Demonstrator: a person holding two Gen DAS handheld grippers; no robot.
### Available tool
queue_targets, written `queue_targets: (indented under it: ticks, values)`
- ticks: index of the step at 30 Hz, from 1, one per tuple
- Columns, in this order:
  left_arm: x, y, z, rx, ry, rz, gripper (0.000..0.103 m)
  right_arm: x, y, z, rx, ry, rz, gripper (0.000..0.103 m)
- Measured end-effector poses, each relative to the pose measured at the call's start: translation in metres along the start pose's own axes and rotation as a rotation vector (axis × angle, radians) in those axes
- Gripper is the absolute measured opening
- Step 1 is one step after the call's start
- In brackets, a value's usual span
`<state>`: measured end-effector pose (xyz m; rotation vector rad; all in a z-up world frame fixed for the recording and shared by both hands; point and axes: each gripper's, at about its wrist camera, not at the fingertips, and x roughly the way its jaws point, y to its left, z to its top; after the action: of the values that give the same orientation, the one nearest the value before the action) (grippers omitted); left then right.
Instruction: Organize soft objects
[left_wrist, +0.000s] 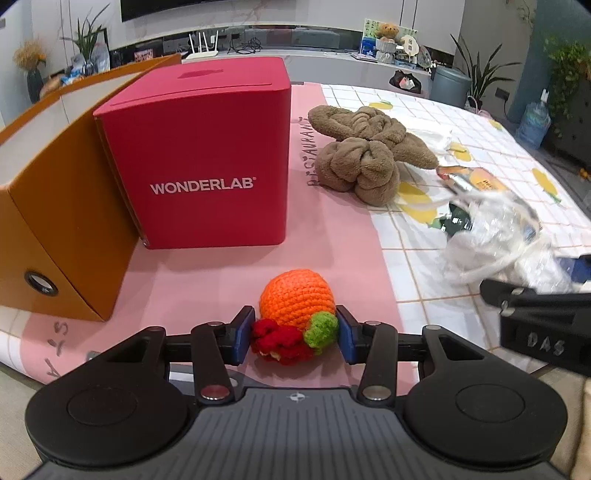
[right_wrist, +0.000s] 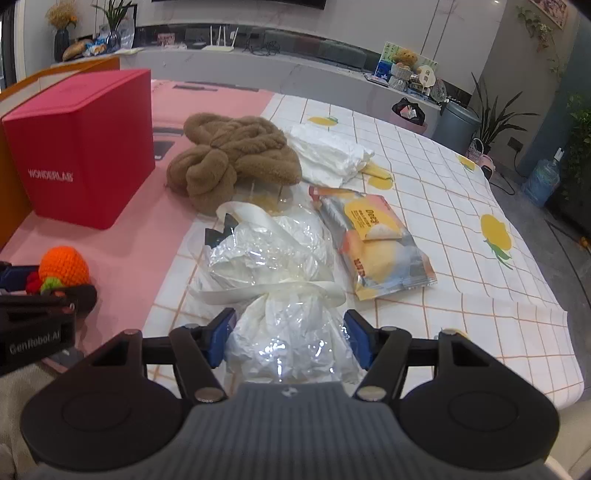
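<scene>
box stands on the table toward its far left corner, bin touching its left side. knit fruit at near edge, before the box. towel right of box. tissues just right of towel. bag before towel, packet touching bag's right.

A long white counter and potted plants line pale walls.

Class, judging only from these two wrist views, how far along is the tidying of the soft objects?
Done: nothing visibly put away. In hand: the left gripper clamps the crocheted orange; the right gripper straddles the plastic bag. Left: brown towel, white cloth and snack packet still lie on the table.
</scene>
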<state>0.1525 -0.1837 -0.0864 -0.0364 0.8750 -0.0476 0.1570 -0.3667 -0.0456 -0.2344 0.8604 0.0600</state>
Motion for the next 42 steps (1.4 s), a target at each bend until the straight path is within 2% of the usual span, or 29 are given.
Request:
queue_targets:
  ticks: [8, 15, 20, 29, 33, 37, 42]
  values:
    - [-0.013, -0.016, 0.001, 0.067, -0.046, -0.012, 0.052, -0.002, -0.007, -0.004, 0.042, 0.037, -0.02, 0.064]
    - [-0.029, -0.024, 0.008, 0.072, -0.073, -0.062, 0.051, -0.018, -0.018, 0.0, 0.1, -0.011, -0.054, 0.064]
    - [-0.048, -0.026, 0.025, 0.052, -0.119, -0.118, 0.051, -0.029, -0.02, 0.001, 0.115, -0.043, -0.085, 0.064]
    - [-0.099, -0.022, 0.077, 0.038, -0.252, -0.203, 0.051, -0.084, -0.029, 0.015, 0.286, -0.192, -0.149, 0.063]
    - [-0.124, -0.01, 0.098, 0.071, -0.308, -0.233, 0.051, -0.115, -0.012, 0.03, 0.28, -0.286, -0.146, 0.064]
    - [-0.145, 0.01, 0.111, 0.14, -0.355, -0.202, 0.051, -0.139, 0.016, 0.051, 0.243, -0.366, -0.135, 0.064]
    - [-0.156, 0.056, 0.12, 0.184, -0.362, -0.092, 0.051, -0.154, 0.058, 0.081, 0.229, -0.444, -0.049, 0.064]
